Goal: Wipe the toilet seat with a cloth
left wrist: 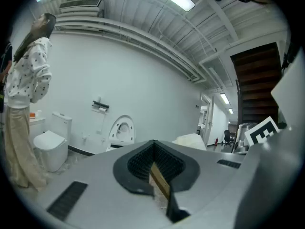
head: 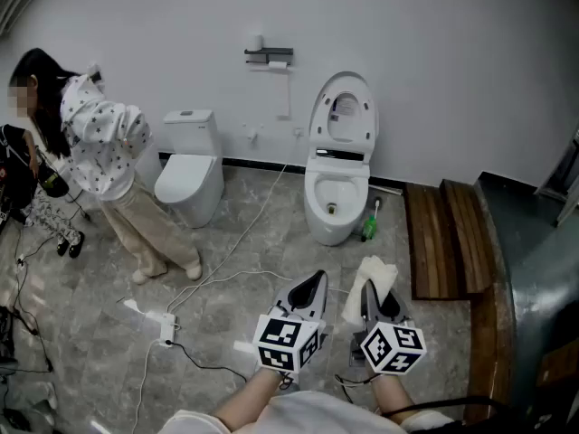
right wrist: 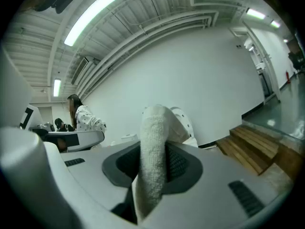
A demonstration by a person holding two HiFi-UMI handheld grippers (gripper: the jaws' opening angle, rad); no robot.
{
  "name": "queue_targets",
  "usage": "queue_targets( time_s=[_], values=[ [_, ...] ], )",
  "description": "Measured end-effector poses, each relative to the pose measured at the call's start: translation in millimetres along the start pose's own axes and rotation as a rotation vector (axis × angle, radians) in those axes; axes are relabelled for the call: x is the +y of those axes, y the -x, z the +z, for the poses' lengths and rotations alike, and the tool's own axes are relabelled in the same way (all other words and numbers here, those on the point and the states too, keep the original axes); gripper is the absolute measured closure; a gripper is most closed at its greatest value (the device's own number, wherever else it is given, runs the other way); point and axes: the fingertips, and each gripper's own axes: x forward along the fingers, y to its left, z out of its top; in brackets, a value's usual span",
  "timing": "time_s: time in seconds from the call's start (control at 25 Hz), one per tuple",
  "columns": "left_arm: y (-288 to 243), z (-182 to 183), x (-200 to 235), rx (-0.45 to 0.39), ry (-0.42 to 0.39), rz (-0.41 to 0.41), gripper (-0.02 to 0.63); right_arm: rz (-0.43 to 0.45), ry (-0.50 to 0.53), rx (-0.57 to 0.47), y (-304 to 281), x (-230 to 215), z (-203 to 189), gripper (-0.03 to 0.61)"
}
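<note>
**One soft cloth (right wrist: 152, 161) held ready**

My right gripper (head: 371, 298) clamps it near me, with terry drooping past the jaws. Light and limp, it should bunch, so I judge a hold near its fold best. My left gripper (head: 312, 289) is closed and empty. The toilet (head: 335, 220) stands far ahead, well apart.

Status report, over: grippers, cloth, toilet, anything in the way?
Left gripper shut, empty. Right gripper shut on white cloth. Toilet ahead, lid up, not yet reached. White cable on floor, left of the path.
</note>
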Motion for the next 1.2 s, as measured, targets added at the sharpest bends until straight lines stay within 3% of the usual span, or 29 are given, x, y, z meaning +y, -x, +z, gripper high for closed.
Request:
queue_targets(
  time_s=[0.52, 1.2],
  values=[
    [-33.5, -4.1, 56.0, 0.038, 0.020, -0.028, 0.618, -0.028, -0.045, 0.007, -53.3, 9.0, -3.6, 0.479],
    [-92.5, -10.7, 95.3, 0.086, 0.051, -0.035, 0.618, -0.075, -0.075, 0.046, -121.0, -24.2, -2.3, 0.479]
  ],
)
